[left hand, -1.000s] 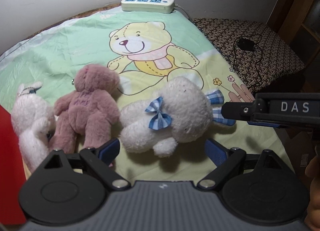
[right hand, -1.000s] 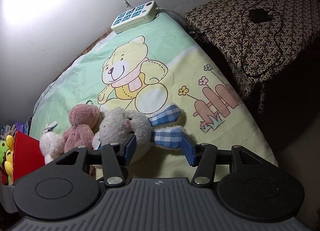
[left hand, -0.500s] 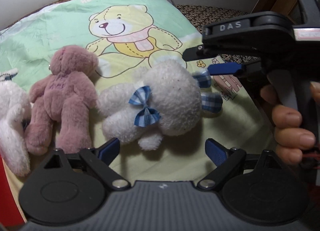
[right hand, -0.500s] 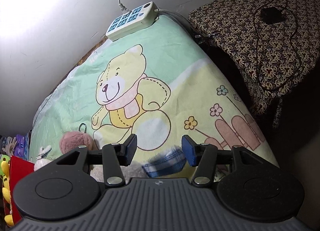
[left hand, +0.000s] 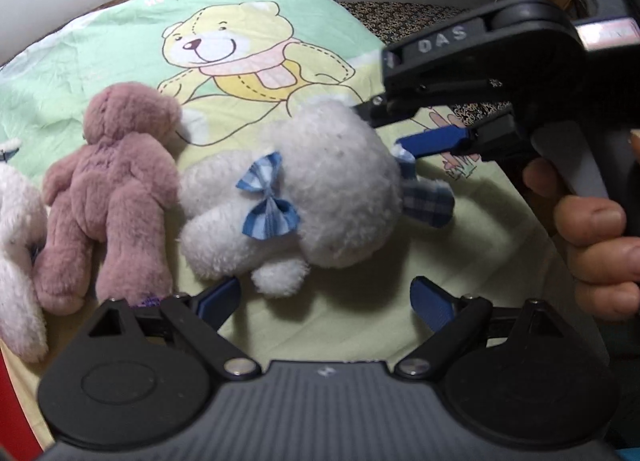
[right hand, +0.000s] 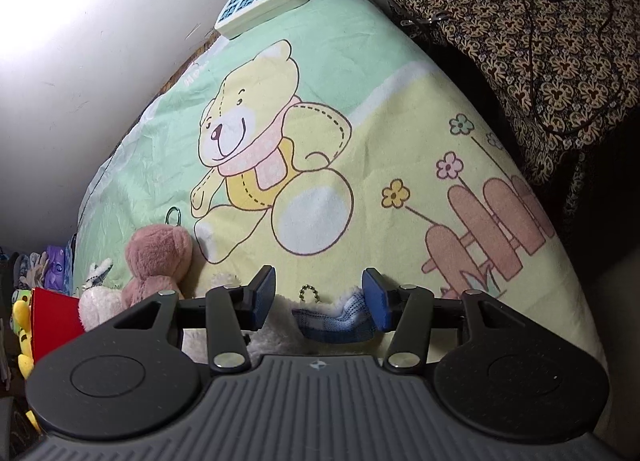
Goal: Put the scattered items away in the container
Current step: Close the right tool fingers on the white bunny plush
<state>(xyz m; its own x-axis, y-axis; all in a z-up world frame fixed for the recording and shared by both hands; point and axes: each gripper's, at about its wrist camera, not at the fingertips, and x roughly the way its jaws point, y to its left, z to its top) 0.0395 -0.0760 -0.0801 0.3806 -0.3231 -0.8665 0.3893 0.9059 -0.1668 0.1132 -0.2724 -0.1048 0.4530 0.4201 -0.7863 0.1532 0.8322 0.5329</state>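
Left wrist view: the left gripper [left hand: 324,297] is hovering with its jaws standing wide and empty just short of the white plush rabbit [left hand: 304,197], which is lying on the bear-print sheet [left hand: 100,57] beside the pink teddy bear [left hand: 112,189]. The right gripper [left hand: 408,129] is reaching in at the rabbit's checked ear [left hand: 428,197].

Right wrist view: the right gripper [right hand: 318,297] is holding its jaws partly open, the checked ear [right hand: 336,321] lying between them, unpinched. The red container [right hand: 52,317] is standing at the far left.
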